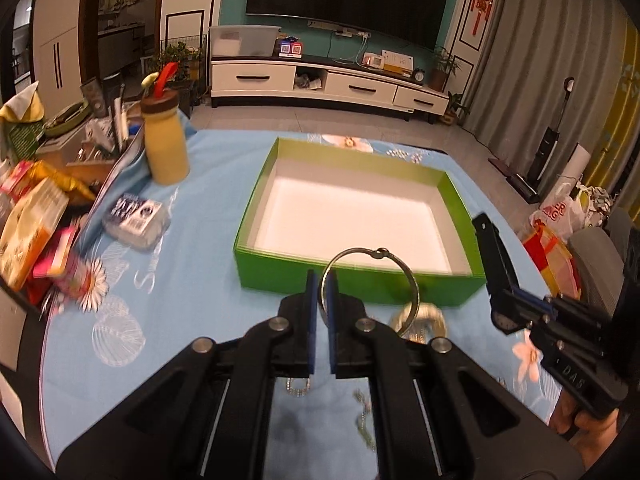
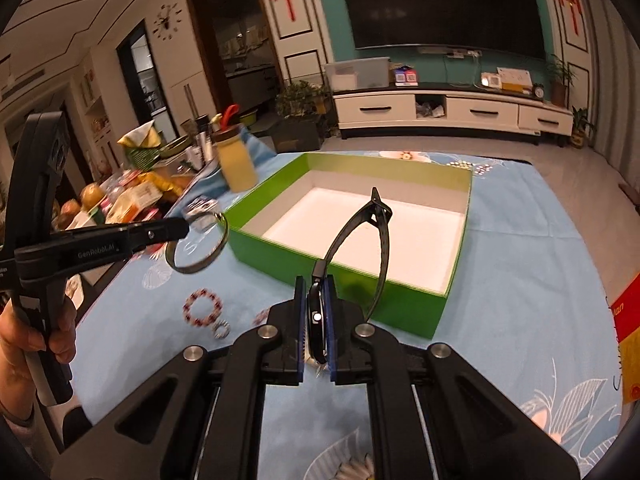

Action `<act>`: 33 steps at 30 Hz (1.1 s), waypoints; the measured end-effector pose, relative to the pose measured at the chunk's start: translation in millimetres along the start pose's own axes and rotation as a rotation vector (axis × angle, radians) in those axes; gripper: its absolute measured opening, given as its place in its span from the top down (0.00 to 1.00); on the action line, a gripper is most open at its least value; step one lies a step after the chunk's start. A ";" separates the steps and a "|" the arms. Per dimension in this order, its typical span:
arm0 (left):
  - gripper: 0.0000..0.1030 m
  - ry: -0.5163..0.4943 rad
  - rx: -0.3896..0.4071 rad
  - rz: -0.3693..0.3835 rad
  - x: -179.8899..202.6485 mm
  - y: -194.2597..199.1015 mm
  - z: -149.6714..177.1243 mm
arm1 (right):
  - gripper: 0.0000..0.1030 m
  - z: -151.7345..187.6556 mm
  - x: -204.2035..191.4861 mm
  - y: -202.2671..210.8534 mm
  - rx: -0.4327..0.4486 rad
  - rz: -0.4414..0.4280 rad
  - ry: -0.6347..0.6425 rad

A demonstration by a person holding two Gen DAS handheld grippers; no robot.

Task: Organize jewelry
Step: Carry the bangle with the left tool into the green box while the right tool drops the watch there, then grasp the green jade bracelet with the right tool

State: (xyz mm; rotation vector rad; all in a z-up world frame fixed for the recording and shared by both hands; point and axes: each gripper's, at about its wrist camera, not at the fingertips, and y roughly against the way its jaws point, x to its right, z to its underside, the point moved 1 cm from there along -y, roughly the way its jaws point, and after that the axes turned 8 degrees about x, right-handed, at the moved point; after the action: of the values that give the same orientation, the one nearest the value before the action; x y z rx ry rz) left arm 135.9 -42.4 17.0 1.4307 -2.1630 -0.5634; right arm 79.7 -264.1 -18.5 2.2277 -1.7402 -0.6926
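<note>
Bangle (image 1: 370, 288) clamped between left fingers (image 1: 311, 300).

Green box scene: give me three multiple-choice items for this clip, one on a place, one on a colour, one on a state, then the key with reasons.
1. Where is the beaded bracelet?
A. Inside the box
B. On the blue tablecloth, outside the box
C. In the left gripper

2. What colour is the inside floor of the green box?
A. White
B. Red
C. Black

3. What is the right gripper doing?
A. Open, holding nothing
B. Shut on the watch
C. Shut on a yellow bottle

Key: 1 B, it lies on the cloth beside a small ring. 2 A, the floor is bare white. 3 B, the watch case sits between the blue pads, strap looping up; the left gripper grips the metal bangle.
</note>
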 end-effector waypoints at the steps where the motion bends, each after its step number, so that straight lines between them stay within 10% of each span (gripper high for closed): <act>1: 0.96 0.005 -0.001 -0.002 0.6 -7.4 -6.5 | 0.92 -2.2 3.2 -3.0 0.003 0.003 -0.007; 12: 0.95 0.011 -0.084 -0.047 5.3 -95.0 -34.4 | 0.92 -30.0 34.1 -53.9 0.018 0.068 -0.043; 15: 0.93 0.012 -0.104 -0.048 8.6 -107.7 -32.5 | 0.77 -25.8 44.5 -67.6 -0.012 0.078 -0.101; 20: 0.38 0.026 -0.086 -0.063 2.4 -98.5 -28.0 | 0.59 -19.1 54.2 -56.9 0.009 0.071 -0.167; 33: 0.23 0.093 -0.069 -0.219 -69.9 -12.0 23.2 | 0.59 14.0 53.4 4.3 -0.019 0.071 -0.212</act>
State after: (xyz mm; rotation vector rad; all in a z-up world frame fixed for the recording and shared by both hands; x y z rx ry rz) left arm 154.3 19.6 -20.1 1.6339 -1.9102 -0.6289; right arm 78.8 -315.0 -40.4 2.1347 -1.8907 -0.9552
